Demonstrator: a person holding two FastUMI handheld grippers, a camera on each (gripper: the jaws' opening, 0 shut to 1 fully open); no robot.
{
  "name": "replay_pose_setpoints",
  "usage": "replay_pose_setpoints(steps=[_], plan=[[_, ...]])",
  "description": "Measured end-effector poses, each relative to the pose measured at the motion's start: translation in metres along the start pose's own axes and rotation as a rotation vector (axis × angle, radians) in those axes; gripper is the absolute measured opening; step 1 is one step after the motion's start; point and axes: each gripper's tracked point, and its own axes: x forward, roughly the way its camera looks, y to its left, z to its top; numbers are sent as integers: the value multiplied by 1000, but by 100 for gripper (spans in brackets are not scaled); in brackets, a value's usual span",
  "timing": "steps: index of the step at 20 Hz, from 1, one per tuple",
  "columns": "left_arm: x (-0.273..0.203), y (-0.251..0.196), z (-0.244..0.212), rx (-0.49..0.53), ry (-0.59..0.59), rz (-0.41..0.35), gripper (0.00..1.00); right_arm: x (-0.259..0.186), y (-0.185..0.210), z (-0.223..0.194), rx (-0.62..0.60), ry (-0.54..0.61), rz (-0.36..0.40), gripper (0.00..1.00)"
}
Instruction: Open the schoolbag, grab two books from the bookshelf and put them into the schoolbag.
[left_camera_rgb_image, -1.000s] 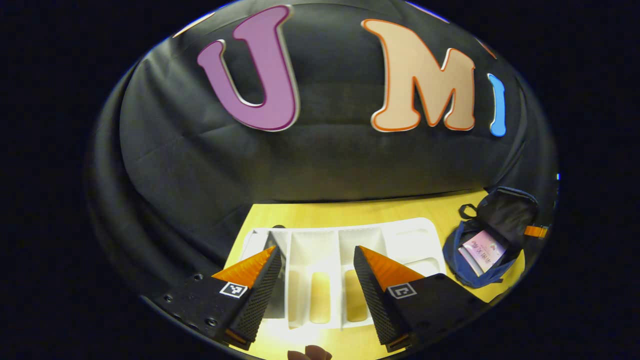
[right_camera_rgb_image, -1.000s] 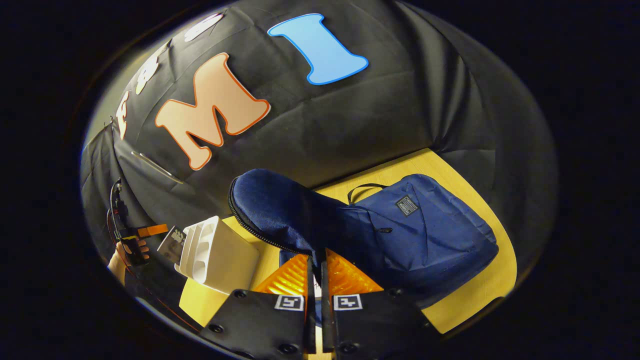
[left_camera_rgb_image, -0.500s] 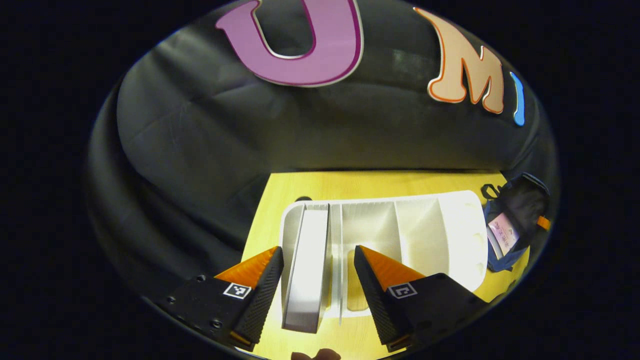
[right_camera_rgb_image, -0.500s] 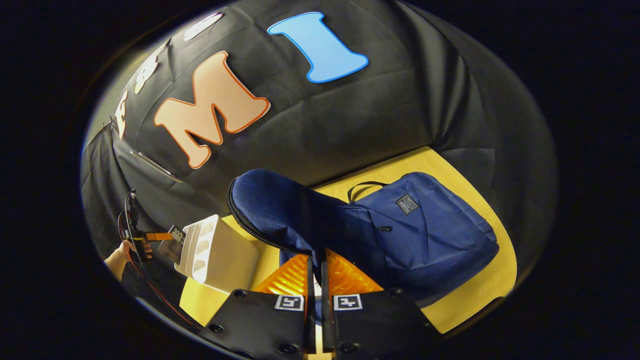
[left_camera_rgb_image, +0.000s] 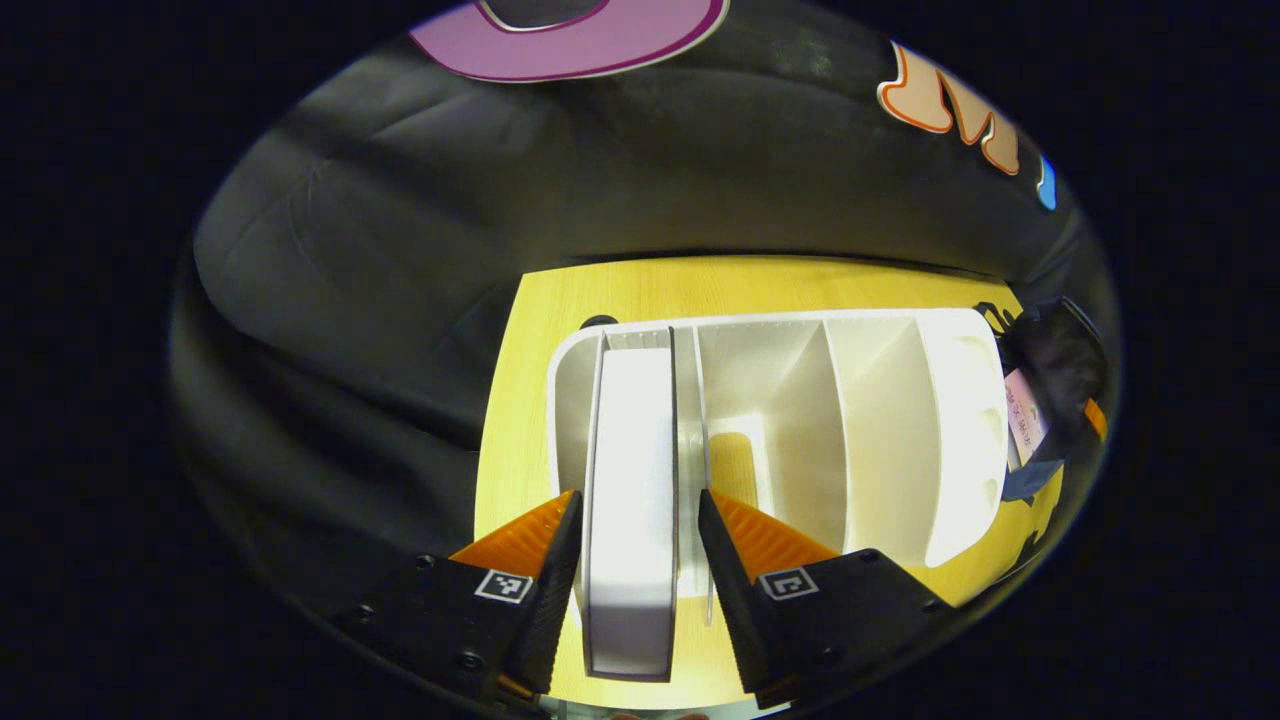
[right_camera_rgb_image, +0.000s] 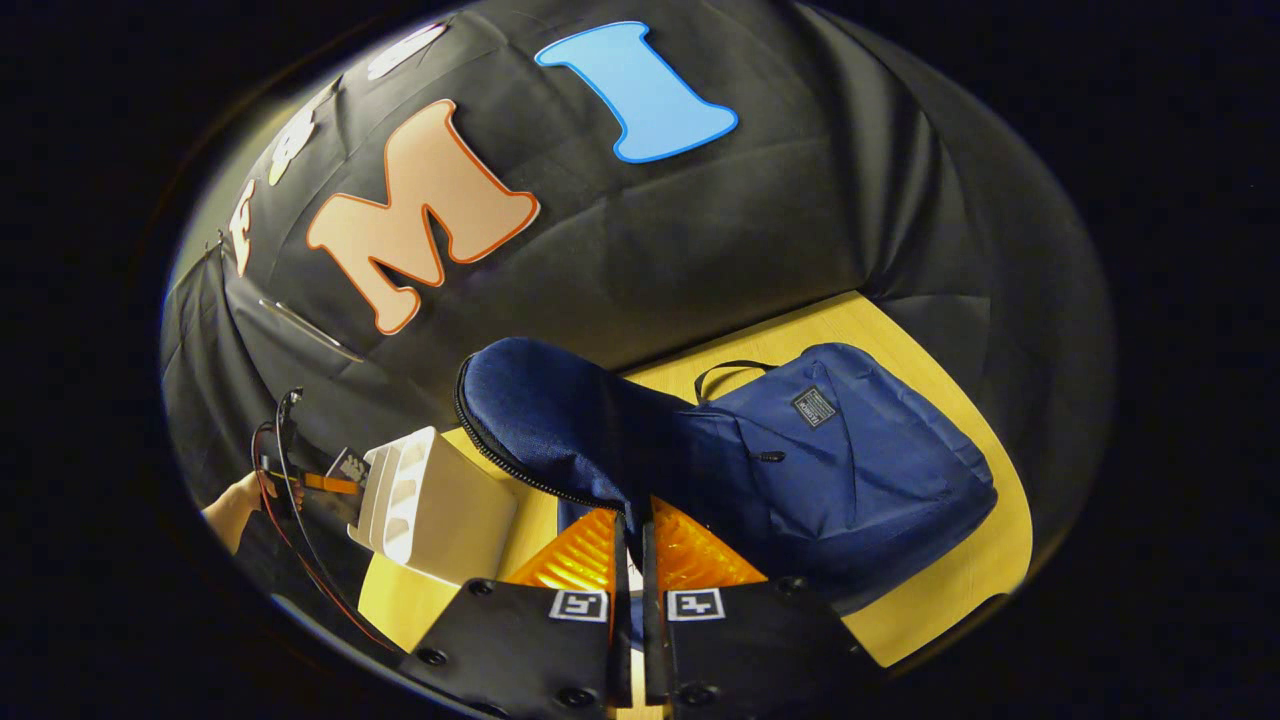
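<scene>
So the left gripper (left_camera_rgb_image: 634, 520) has its fingers spread wide, one on each side of a white book (left_camera_rgb_image: 630, 500) that stands upright in the leftmost slot of the white bookshelf (left_camera_rgb_image: 880, 440). There's a visible gap between each finger and the book, so it's straddling it, not squeezing it. The book's page edges face the camera and it sticks out a bit past the shelf's near edge. A thin divider runs just to the right of the book, between it and the right finger. The other slots look bare, with the yellow table (left_camera_rgb_image: 740, 285) showing around the shelf.

The right gripper (right_camera_rgb_image: 628, 545) is clenched tight on the edge of the blue schoolbag (right_camera_rgb_image: 850, 460), pinching the fabric of the opened flap (right_camera_rgb_image: 545, 410) between both fingers and holding it lifted, zipper edge toward the shelf. The rest of the bag lies flat on the table to the right.

In the left gripper view the bag sits at the far right beyond the shelf, its dark inside open, with a pinkish book (left_camera_rgb_image: 1022, 425) in it. In the right gripper view a hand (right_camera_rgb_image: 240, 500) shows just left of the shelf.
</scene>
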Motion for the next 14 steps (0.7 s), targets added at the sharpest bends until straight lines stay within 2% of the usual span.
replay_pose_setpoints(steps=[1, 4, 6, 10, 14], plan=[[3, -2, -3, 3, 21, -19, 65, 0, 0, 0, 0, 0, 0, 8], [10, 1, -12, 9, 63, -31, 46, 1, 0, -1, -2, 4, -2, 8], [10, 1, -13, 15, 64, -37, 39, 2, 1, -1, -4, 6, -3, 8], [8, 5, -12, 6, 56, -37, 37, 3, 0, -2, -7, 10, -5, 6], [-5, 16, -3, -49, 21, -53, 36, 2, 1, -1, -16, 12, -10, 8]])
